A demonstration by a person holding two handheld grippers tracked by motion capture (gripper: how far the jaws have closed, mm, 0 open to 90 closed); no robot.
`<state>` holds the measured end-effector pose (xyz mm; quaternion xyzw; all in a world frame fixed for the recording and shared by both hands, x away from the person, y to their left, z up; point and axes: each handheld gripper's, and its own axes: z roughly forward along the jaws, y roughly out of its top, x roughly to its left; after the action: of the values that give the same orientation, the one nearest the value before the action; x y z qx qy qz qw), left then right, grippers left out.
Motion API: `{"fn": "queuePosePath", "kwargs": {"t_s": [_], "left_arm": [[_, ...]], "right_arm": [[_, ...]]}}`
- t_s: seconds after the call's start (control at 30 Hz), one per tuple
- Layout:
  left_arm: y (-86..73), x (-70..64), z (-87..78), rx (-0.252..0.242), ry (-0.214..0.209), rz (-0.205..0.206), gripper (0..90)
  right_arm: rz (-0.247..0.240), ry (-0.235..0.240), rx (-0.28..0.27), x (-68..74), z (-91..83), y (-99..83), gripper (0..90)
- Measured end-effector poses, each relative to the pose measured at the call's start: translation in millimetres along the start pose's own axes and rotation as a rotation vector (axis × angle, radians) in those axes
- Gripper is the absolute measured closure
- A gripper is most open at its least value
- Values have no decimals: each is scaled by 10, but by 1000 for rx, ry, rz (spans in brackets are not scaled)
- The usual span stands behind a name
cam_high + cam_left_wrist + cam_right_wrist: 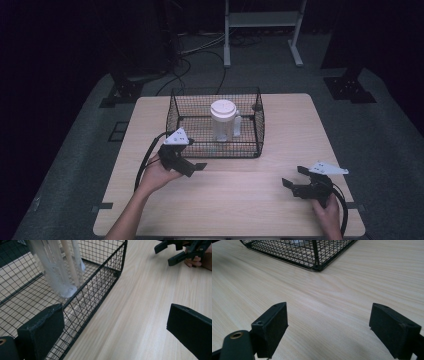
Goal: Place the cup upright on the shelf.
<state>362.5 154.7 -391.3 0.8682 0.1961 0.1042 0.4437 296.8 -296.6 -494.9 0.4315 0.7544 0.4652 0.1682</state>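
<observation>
Nothing grasped yet. Lidded white plastic cup (223,120) standing upright inside wire basket (260,131), at twelve o'clock. Left gripper (192,166) and right gripper (294,179) spread wide, empty, over wooden table (235,200).

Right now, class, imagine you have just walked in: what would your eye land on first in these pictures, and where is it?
First comes the black wire basket at the middle of the pale wooden table, with a clear white-lidded jug standing upright inside it. Next come the two open black grippers: the left gripper by the basket's near-left corner, and the right gripper apart over bare wood at the near right.
</observation>
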Motion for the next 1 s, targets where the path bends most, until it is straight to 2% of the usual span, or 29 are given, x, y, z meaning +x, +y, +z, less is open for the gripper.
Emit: {"fn": "queuePosePath", "kwargs": {"t_s": [0.7,1.0], "left_arm": [[-221,-164,-31,-8,-13,0,5],[-320,-171,-107,-31,-4,-15,6]], "right_arm": [[-1,0,1,0,1,1,143],[2,-1,1,-1,1,1,143]]}}
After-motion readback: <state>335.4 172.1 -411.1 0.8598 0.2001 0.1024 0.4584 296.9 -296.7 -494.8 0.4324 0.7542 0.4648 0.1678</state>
